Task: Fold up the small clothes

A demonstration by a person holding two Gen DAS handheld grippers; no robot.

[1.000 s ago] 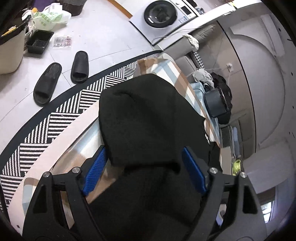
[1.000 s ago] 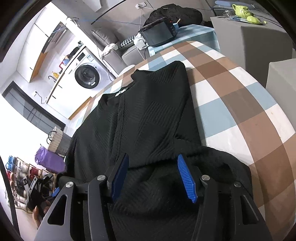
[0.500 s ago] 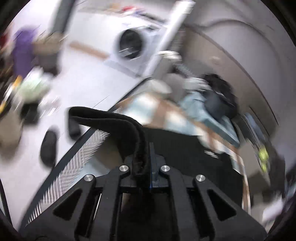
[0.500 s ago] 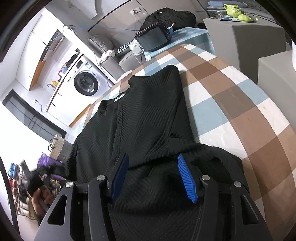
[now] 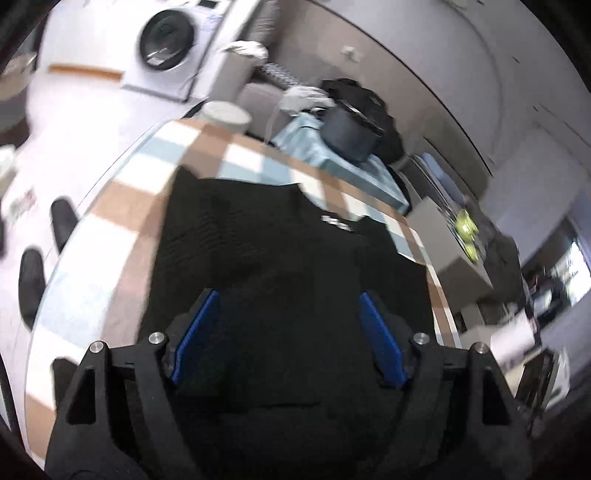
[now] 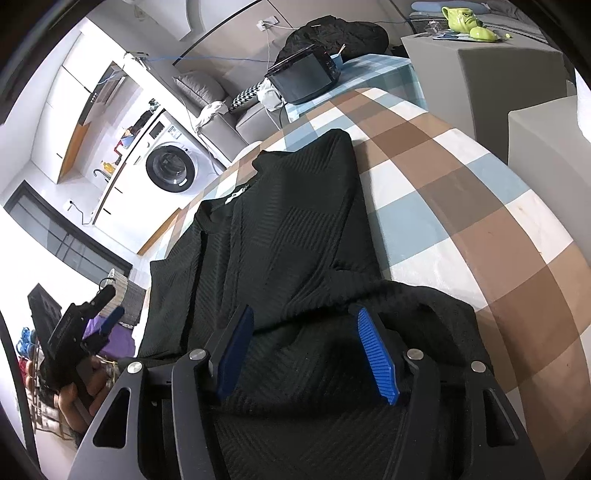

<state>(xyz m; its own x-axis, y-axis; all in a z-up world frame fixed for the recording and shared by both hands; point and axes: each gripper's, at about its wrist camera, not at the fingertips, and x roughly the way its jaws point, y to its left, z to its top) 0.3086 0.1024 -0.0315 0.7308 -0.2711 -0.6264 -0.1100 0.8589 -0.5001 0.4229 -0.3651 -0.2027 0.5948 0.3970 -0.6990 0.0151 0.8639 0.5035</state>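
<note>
A black knit sweater (image 6: 295, 236) lies on a table with a brown, white and blue checked cloth (image 6: 461, 206). Both its sleeves are folded in over the body. My right gripper (image 6: 306, 321) is open and empty, low over the sweater's near hem. My left gripper (image 5: 288, 302) is open and empty above the sweater (image 5: 258, 240), which fills the middle of the blurred left wrist view. The left gripper also shows in the right wrist view (image 6: 107, 306), held in a hand off the table's left side.
A washing machine (image 6: 170, 166) stands against the far wall. A dark box (image 6: 306, 79) sits on a light blue cloth behind the table. Grey cabinets with a green mug (image 6: 461, 16) are at right. Black slippers (image 5: 31, 273) lie on the floor at left.
My left gripper shut on a sleeve, carried it over the sweater's body, then opened and let it go. The right gripper stayed open and nearly still.
</note>
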